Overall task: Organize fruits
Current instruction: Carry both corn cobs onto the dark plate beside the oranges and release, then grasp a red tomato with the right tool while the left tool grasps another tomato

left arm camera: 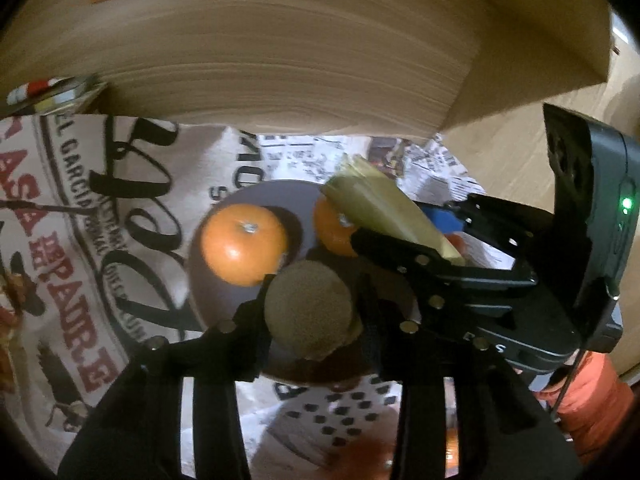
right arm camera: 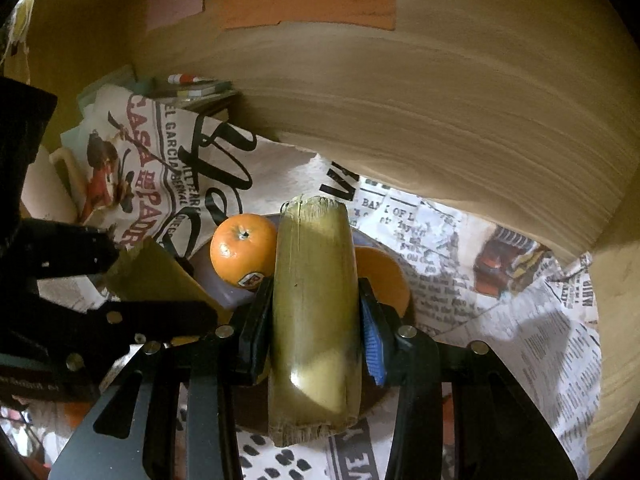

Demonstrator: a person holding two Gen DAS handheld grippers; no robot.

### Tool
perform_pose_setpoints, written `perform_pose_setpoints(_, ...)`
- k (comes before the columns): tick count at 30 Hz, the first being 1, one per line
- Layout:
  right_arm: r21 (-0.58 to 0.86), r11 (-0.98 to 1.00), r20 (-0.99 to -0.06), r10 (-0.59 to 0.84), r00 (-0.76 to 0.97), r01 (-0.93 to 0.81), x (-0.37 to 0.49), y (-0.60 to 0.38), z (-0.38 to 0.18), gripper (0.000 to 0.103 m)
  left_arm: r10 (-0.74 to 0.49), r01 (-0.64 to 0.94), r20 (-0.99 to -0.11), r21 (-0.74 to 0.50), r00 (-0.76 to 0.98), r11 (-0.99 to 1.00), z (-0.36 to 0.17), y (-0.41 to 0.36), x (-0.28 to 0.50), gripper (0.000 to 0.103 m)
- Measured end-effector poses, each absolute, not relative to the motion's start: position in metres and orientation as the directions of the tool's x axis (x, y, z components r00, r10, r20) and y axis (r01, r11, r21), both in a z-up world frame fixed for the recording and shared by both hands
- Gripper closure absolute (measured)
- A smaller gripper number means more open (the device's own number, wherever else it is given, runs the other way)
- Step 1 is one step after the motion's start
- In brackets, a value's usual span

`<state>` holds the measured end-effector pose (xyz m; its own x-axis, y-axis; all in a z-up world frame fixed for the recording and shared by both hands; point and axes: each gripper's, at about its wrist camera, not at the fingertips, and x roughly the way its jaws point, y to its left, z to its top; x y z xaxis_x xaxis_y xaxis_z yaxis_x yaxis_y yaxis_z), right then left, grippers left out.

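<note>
Left gripper (left arm camera: 310, 312): closed on a brown fuzzy kiwi (left arm camera: 308, 312), pinched between both fingers. The kiwi sits over the near part of a dark round plate (left arm camera: 256, 196); whether it touches the plate cannot be told.

Right gripper (right arm camera: 316, 320): closed on a length of yellow-green sugarcane (right arm camera: 314, 312), clamped at its sides by the two pads (right arm camera: 370, 344), one of which shows blue. The cane runs lengthwise along the fingers, both cut ends visible, the far end reaching over the plate (right arm camera: 224, 296). From the left wrist view the same cane (left arm camera: 376, 208) is seen tilted, held in the right gripper (left arm camera: 416, 248) just above the far-right side of the plate.

On the plate: one whole orange (left arm camera: 244, 250), stem end up, on the left side; in the right wrist view it carries a small sticker (right arm camera: 242, 252). A second orange (left arm camera: 334, 232) lies just beside the cane, partly hidden by it.

The plate rests on printed paper and newsprint (right arm camera: 440, 272) covering the surface. A pale wooden panel (left arm camera: 280, 60) stands close behind, with an orange sticky note (right arm camera: 312, 0) on it.
</note>
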<state>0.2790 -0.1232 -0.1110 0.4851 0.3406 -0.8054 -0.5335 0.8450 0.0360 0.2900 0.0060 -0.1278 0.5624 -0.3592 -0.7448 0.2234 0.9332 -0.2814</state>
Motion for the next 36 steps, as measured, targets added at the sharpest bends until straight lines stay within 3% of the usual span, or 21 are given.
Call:
perform_pose_setpoints(4, 0.041, 0.837, -0.818, 0.342, 0.463, -0.545, 0.281, -0.116, -0.118, 0.067, -0.335, 0.161, -0.764, -0.297, 0.552, 0.941, -0.138, 0.023, 0.299, 0.050)
perform_pose_setpoints(9, 0.046, 0.834, -0.833, 0.336, 0.440, -0.551, 0.283, -0.111, -0.126, 0.067, -0.297, 0.141, -0.781, -0.264, 0.549, 0.954, -0.144, 0.029, 0.305, 0.043)
perform_pose_setpoints(27, 0.069, 0.850, -0.800, 0.360, 0.480, -0.522, 0.274, -0.121, -0.097, 0.064, -0.253, 0.154, -0.777, -0.201, 0.576, 0.967, -0.130, 0.025, 0.295, 0.042)
perform_pose_setpoints(36, 0.042, 0.917, -0.787, 0.275, 0.552, -0.397, 0.262, -0.176, -0.081, 0.056, -0.160, 0.135, -0.722, -0.093, 0.673, 0.986, -0.101, 0.033, 0.266, 0.025)
